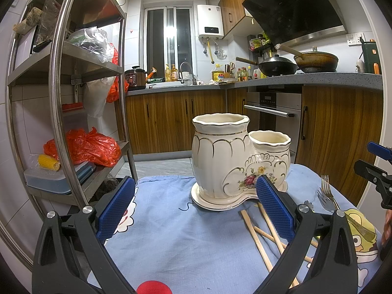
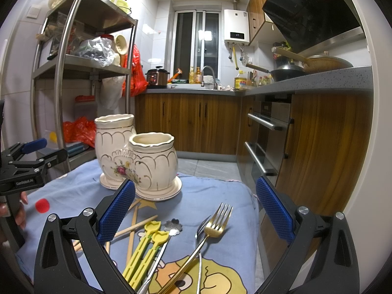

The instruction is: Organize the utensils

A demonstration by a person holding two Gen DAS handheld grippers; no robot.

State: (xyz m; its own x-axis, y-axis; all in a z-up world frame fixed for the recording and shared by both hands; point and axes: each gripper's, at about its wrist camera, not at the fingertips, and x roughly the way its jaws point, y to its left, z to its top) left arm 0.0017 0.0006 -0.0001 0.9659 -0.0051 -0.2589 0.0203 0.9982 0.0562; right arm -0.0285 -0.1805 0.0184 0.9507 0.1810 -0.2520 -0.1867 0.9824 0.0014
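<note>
We note the gold fork (image 2: 215, 223) lies directly ahead of the right hand-held gripper (image 2: 196, 210), its thin metal handle running toward us, tines toward the glossy two-pot ceramic holder (image 2: 147, 161). Both this gripper and the left hand-held gripper (image 1: 196, 210) stand wide open, empty.

Tiled kitchen (image 1: 137, 14), wooden cabinets (image 1: 171, 122)

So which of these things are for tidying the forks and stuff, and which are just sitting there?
For the job:
holder
gold fork
silver fork
chopsticks
yellow picks
flower spoon
left gripper and right gripper, both open

Just lying about:
red bags
corn
cooker
woks
oil bottle
</note>
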